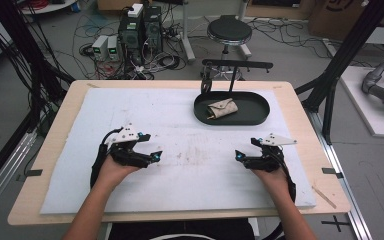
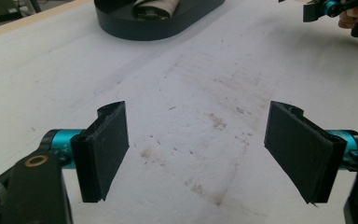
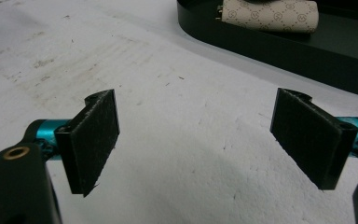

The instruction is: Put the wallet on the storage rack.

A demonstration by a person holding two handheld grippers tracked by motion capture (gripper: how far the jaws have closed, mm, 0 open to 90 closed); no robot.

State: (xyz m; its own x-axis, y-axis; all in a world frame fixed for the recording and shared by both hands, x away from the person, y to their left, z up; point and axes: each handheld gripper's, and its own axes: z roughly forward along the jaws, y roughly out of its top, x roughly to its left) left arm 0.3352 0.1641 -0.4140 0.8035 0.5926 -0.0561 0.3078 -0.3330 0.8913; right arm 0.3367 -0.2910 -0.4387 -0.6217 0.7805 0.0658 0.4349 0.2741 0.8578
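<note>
A beige patterned pouch [image 1: 223, 108] lies in a black oval tray [image 1: 254, 117] at the back of the white mat [image 1: 180, 190]. The pouch [image 3: 270, 15] and tray [image 3: 279, 51] lie ahead of the right gripper; from the left gripper the tray [image 2: 135, 29] is far ahead with the pouch [image 2: 156, 7] on it. My left gripper [image 1: 152, 155] rests low over the mat at the left, jaws wide apart, nothing between them [image 2: 196, 154]. My right gripper [image 1: 241, 156] mirrors it at the right, open and empty [image 3: 196, 144]. The right gripper [image 2: 328, 9] also appears in the left gripper view's top corner.
A black stand [image 1: 235, 67] rises behind the tray. The mat covers a wooden table [image 1: 65, 110]. Past the table's far edge are a stool [image 1: 229, 31], computer boxes [image 1: 140, 30] and floor cables. Stains mark the mat's middle [image 1: 195, 155].
</note>
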